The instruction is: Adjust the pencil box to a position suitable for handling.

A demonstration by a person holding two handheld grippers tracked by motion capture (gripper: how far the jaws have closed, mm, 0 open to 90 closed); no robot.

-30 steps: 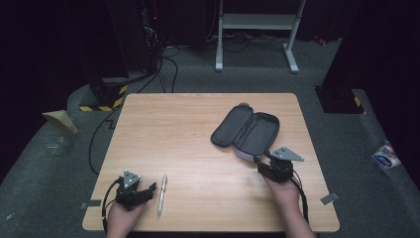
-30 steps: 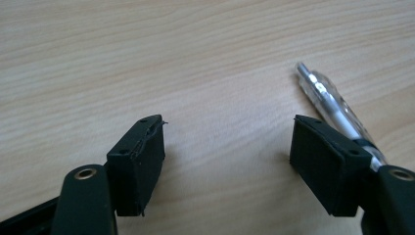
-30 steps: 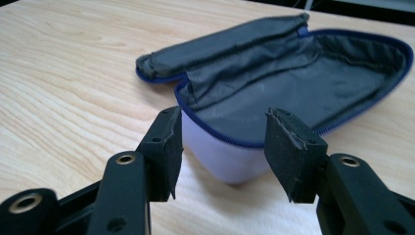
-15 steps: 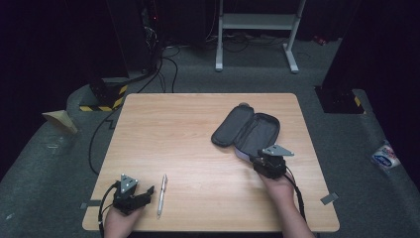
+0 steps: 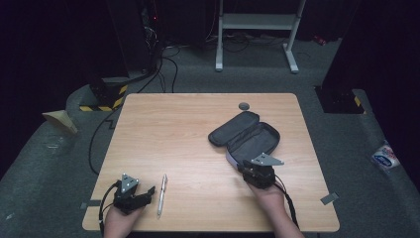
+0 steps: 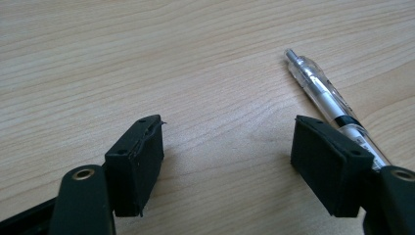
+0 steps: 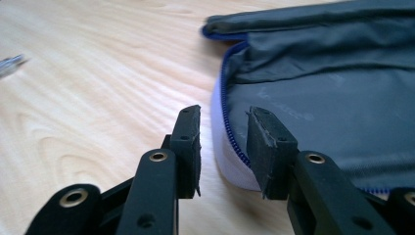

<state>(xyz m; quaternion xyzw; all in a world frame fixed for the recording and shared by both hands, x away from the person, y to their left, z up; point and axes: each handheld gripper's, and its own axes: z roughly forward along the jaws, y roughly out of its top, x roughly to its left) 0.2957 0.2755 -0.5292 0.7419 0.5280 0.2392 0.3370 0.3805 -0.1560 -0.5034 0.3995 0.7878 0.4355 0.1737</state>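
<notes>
- Fingers (image 6: 139,152) on left gripper (image 6: 227,142): spread wide, bare wood between the pads, gripping nothing. Parked low at near-left corner of tabletop (image 5: 173,129).
- Pen (image 6: 325,100): flat on tabletop just beside the left gripper, outside the gap, barrel running past the back of one pad. Seen from above (image 5: 161,194) close to the near edge, left of centre, lengthwise near-to-far. Not yet picked up.
- Fingers (image 7: 188,142) on right gripper (image 7: 222,132): narrow, have just been closing, with the pale zipped rim of the pencil case (image 7: 333,73) between them. Read as nipped onto that rim; a thin sliver of light beside one pad, so firmness of grip uncertain.
- Pencil case from above (image 5: 247,136): right of centre, well apart from the pen, unzipped and splayed open, dark lining up, nothing visible inside.
- Small dark disc (image 5: 243,105): alone on the wood beyond the pencil case, towards the far edge. Untouched.
- Progress, as judged: early stage. Done: case open and held at its near rim. Left: take the pen, carry it across, lay it inside, zip shut.
</notes>
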